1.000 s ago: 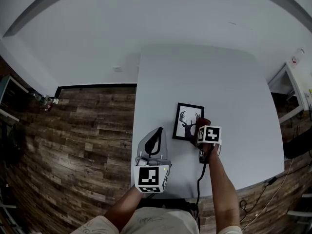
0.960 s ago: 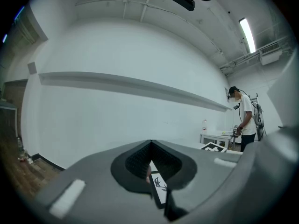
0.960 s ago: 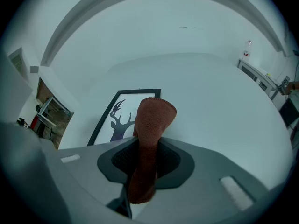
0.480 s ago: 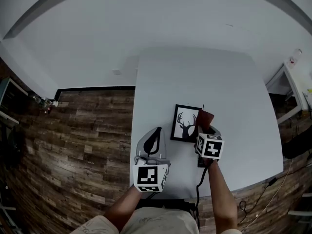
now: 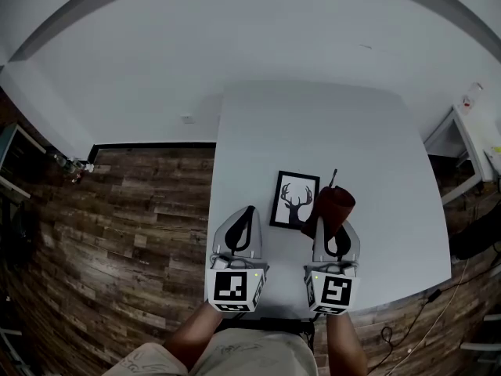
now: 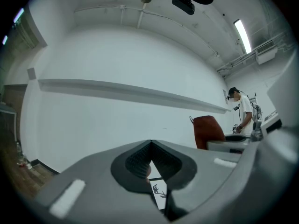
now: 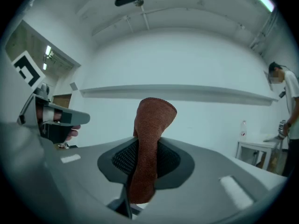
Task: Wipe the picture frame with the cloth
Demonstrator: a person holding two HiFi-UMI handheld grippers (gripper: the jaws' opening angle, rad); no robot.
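Observation:
A black picture frame with a deer print lies flat on the white table. A sliver of the picture frame shows through the left jaws. My right gripper is shut on a rust-brown cloth, held up just right of the frame. The cloth stands pinched between the jaws of my right gripper. My left gripper hovers left of the frame, shut with nothing in it; its jaws meet at the tips.
The table's left edge drops to a wood floor. A white side table stands at the right. In the gripper views a person stands far off by a bench, and a bottle sits on a small table.
My right gripper has pulled back toward me and lifted the cloth off the frame's right edge. The left gripper stayed where it was.

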